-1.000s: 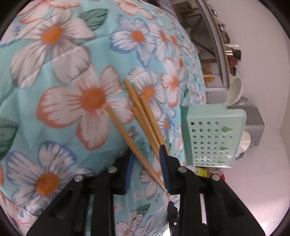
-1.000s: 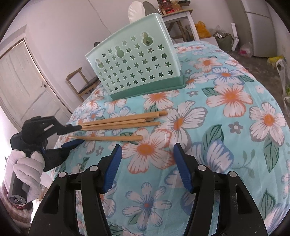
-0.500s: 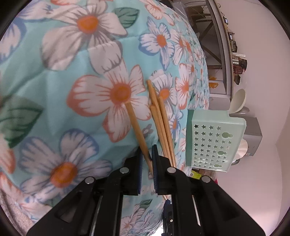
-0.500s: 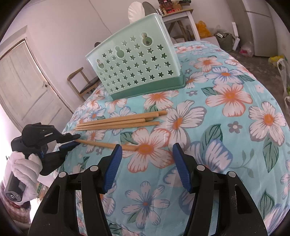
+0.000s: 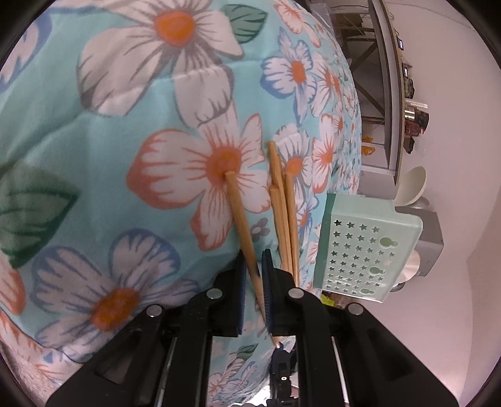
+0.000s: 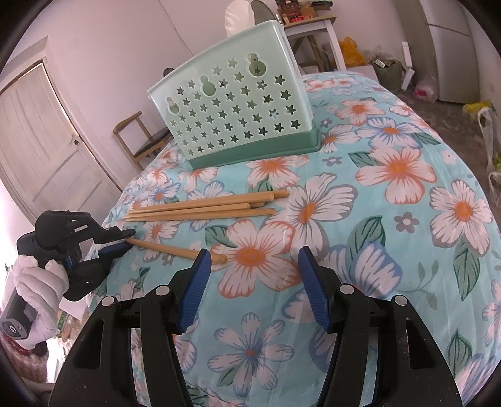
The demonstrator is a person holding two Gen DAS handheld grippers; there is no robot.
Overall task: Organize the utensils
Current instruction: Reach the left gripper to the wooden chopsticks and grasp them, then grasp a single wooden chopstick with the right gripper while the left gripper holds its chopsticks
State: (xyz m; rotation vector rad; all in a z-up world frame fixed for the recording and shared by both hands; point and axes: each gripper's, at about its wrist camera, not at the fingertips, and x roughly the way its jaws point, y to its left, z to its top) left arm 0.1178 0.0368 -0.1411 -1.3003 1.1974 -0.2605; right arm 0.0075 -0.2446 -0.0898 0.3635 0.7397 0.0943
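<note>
My left gripper (image 5: 254, 264) is shut on the thin end of one wooden chopstick (image 5: 242, 225), whose thick end rests on the floral cloth (image 5: 94, 141). The right wrist view shows the same gripper (image 6: 125, 239) at the left, held by a white-gloved hand (image 6: 37, 281), with that chopstick (image 6: 175, 249) in it. Three more chopsticks (image 6: 203, 206) lie together on the cloth between it and the mint star-punched utensil basket (image 6: 231, 109); they also show in the left wrist view as a bundle of chopsticks (image 5: 283, 213) beside the basket (image 5: 363, 250). My right gripper (image 6: 252, 288) hovers open over the cloth, holding nothing.
The floral cloth (image 6: 391, 219) covers a rounded table. Behind it stand a wooden chair (image 6: 137, 137), a white door (image 6: 40, 150), a small white table (image 6: 313, 28) and bags on the floor (image 6: 426, 87).
My left gripper closed on the single chopstick, then rolled and swung it away from the other three. The right gripper held still.
</note>
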